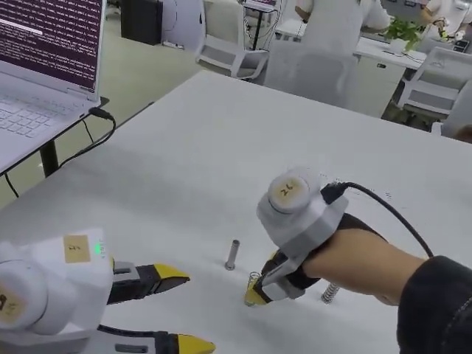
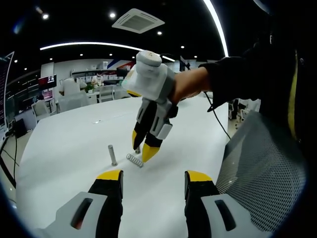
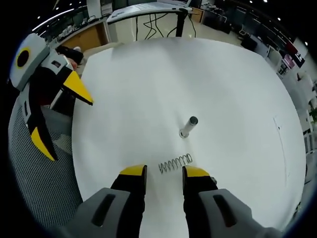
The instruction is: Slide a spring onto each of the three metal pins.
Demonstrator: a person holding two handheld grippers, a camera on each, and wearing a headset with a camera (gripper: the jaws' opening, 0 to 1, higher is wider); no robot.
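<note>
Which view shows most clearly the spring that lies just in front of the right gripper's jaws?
The right gripper view: the spring lies whole, coils distinct, between jaws and pin. The left gripper view shows it small; in the head view the right gripper partly hides it.

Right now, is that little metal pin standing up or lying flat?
Standing up. The pin rises straight from the white table on its end, bare, while a spring lies flat near it.

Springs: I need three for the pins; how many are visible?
2. One spring lies just before the right gripper, near the pin; another spring lies beside the person's hand. Others may be hidden.
</note>
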